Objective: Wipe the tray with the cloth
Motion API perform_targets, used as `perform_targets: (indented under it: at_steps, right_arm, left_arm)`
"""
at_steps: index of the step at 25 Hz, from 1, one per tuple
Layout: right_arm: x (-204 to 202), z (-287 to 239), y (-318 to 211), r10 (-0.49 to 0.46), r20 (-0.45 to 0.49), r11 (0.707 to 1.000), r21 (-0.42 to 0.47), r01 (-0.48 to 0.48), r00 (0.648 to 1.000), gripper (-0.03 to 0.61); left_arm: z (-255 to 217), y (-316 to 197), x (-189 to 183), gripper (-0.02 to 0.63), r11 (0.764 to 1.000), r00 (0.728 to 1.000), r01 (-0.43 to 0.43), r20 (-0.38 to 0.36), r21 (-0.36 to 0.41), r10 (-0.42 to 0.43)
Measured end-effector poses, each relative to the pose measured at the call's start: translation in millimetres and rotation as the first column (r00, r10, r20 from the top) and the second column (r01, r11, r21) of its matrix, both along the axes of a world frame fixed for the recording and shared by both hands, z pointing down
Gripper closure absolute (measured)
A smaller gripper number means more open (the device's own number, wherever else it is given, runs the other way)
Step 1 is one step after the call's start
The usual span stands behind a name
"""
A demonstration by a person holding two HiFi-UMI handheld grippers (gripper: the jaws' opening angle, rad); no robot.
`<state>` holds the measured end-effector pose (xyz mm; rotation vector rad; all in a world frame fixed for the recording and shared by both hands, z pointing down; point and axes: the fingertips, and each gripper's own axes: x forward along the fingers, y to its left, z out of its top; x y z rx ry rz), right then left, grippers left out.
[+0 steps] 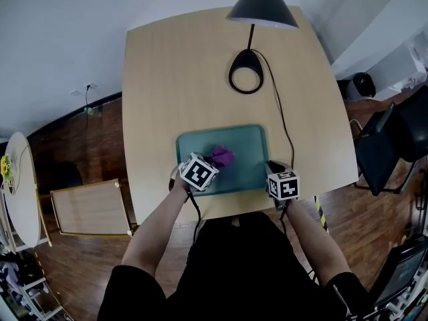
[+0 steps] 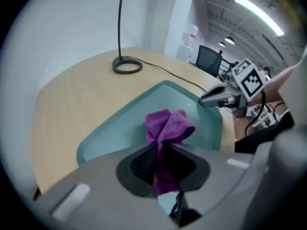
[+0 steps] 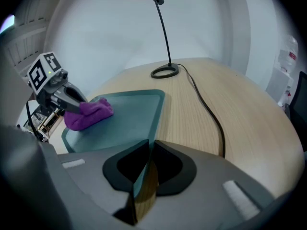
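Observation:
A teal tray [image 1: 251, 156] lies near the front edge of the wooden table [image 1: 174, 79]. A bunched purple cloth [image 1: 222, 156] rests on the tray's left half, and my left gripper [image 1: 212, 160] is shut on it. In the left gripper view the cloth [image 2: 169, 126] runs pinched between the jaws of that gripper [image 2: 160, 152], over the tray floor [image 2: 124, 123]. My right gripper [image 1: 273, 169] is at the tray's right front corner. In the right gripper view it [image 3: 149, 150] is shut on the tray's rim [image 3: 158, 104], and the cloth [image 3: 91, 111] shows at far left.
A black desk lamp stands behind the tray, with its ring base [image 1: 246, 72] on the table and its shade [image 1: 262, 5] overhanging. Its cable [image 1: 281, 112] runs along the table past the tray's right side. A dark chair [image 1: 388, 146] stands to the right and a low wooden stand [image 1: 90, 208] to the left.

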<state>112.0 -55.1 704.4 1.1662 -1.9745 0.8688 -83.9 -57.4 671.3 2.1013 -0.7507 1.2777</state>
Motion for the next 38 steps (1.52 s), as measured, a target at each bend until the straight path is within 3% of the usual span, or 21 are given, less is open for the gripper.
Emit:
perform_targets:
  at_steps: [5, 12, 21, 30, 38]
  right_arm:
    - [-0.7, -0.8, 1.4, 0.0, 0.005, 1.0, 0.0, 0.0, 1.0, 0.54]
    - [-0.3, -1.9, 1.9, 0.0, 0.008, 1.0, 0.003, 0.0, 1.0, 0.54]
    - [1.7, 0.6, 3.4, -0.012, 0.002, 1.0, 0.001, 0.012, 1.0, 0.54]
    - [2.7, 2.4, 1.4, -0.016, -0.006, 1.0, 0.002, 0.016, 1.0, 0.54]
    - [1.3, 3.1, -0.2, -0.012, -0.005, 1.0, 0.002, 0.012, 1.0, 0.54]
  left_arm:
    - [-5.0, -65.9, -7.1, 0.554, 0.997, 0.997, -0.003, 0.073, 0.078, -0.003]
    - [-5.2, -100.6, 0.9, 0.554, 0.996, 0.994, -0.007, 0.111, 0.085, -0.002]
    - [-7.5, -25.5, 50.7, 0.554, 0.997, 0.996, -0.064, -0.066, -0.048, 0.061]
    - [-2.1, 62.1, 71.8, 0.554, 0.979, 0.981, -0.177, -0.096, -0.101, 0.167]
    - [0.5, 107.0, 88.7, 0.555, 0.939, 0.946, -0.32, -0.094, -0.129, 0.309]
